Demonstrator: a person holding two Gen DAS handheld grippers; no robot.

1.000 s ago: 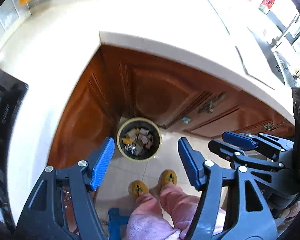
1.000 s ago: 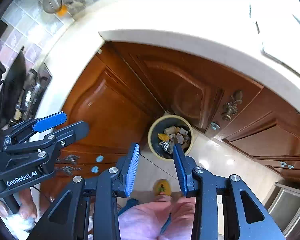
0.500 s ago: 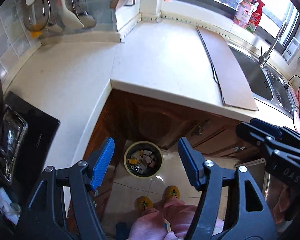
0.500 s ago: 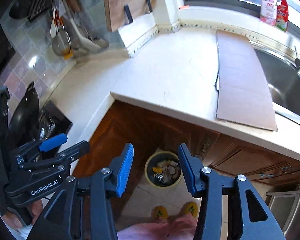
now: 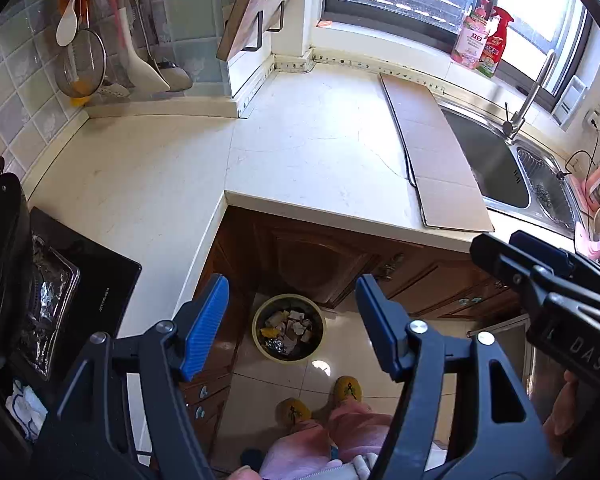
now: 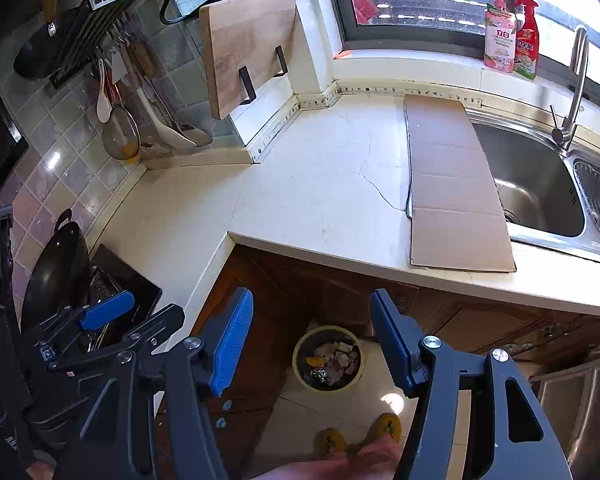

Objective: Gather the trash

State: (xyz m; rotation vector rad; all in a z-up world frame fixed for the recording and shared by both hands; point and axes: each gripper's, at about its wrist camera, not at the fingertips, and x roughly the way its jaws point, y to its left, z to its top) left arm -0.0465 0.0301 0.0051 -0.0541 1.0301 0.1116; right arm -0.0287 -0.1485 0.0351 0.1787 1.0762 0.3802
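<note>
A round yellow trash bin [image 5: 288, 327] stands on the tiled floor at the corner of the wooden cabinets, holding several scraps of paper, foil and peel; it also shows in the right wrist view [image 6: 327, 360]. My left gripper [image 5: 292, 320] is open and empty, high above the bin. My right gripper [image 6: 312, 340] is open and empty too, also high above the bin. The left gripper shows in the right wrist view [image 6: 112, 324] at lower left. The right gripper's body shows at the right edge of the left wrist view. No loose trash shows on the cream countertop [image 5: 320, 148].
A flat cardboard sheet [image 6: 452, 184] lies on the counter beside the steel sink [image 6: 540, 184]. A black wok [image 6: 56, 272] and stove sit at left. Utensils [image 6: 120, 120] and a cutting board [image 6: 248, 48] hang on the wall. Bottles [image 6: 508, 36] stand on the sill. The person's feet [image 5: 320, 396] are below.
Both grippers have risen and tilted up from just over the bin, so the countertop, sink and window come into view. The right gripper's jaws have opened wider.
</note>
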